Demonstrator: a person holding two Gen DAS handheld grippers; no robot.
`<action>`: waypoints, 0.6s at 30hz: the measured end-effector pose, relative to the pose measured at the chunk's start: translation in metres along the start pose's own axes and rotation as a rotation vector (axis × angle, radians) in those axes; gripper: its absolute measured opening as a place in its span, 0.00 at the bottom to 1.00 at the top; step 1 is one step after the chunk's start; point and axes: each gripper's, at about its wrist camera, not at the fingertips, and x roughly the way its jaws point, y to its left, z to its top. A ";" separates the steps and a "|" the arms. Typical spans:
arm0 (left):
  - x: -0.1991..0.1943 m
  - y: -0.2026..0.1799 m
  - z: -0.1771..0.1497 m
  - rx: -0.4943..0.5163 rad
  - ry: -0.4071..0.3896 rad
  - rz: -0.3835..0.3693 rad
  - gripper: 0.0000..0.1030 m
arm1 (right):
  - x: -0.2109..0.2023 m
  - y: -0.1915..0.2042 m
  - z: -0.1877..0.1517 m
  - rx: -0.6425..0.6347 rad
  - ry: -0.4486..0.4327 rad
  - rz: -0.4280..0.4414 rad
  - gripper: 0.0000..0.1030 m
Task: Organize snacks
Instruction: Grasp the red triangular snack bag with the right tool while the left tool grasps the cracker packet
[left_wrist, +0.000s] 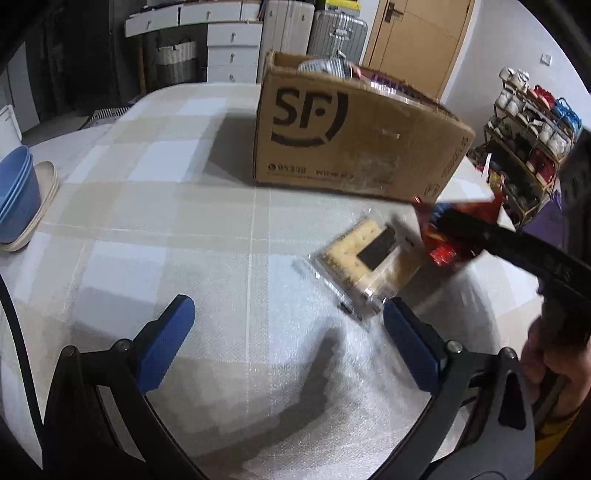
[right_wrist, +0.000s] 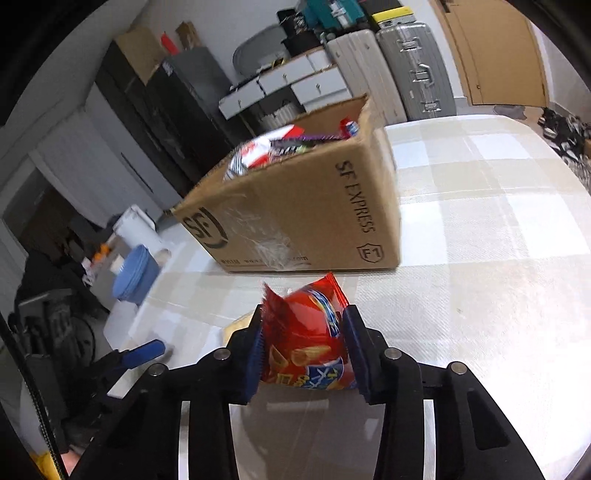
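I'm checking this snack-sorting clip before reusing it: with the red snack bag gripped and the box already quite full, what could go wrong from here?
1. The right hand-held gripper pinches the puffy red snack bag by its sides; it could slip or get crushed.
2. The brown cardboard box is heaped to its rim, so the bag may slide back out.
3. The open left hand-held gripper sits right by the clear-wrapped cracker pack and could nudge it.

Lived-in home: suitcases (left_wrist: 338, 35), shoe rack (left_wrist: 532, 147), checked tablecloth (left_wrist: 166, 206).
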 end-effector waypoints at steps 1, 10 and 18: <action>0.000 -0.001 0.003 0.010 -0.006 -0.003 0.99 | -0.004 -0.002 -0.001 0.010 -0.006 0.012 0.37; 0.004 -0.026 0.019 0.111 -0.012 -0.041 0.99 | -0.038 -0.017 -0.018 0.085 -0.097 0.086 0.36; 0.020 -0.054 0.032 0.309 0.015 -0.101 0.99 | -0.069 -0.030 -0.022 0.137 -0.167 0.140 0.36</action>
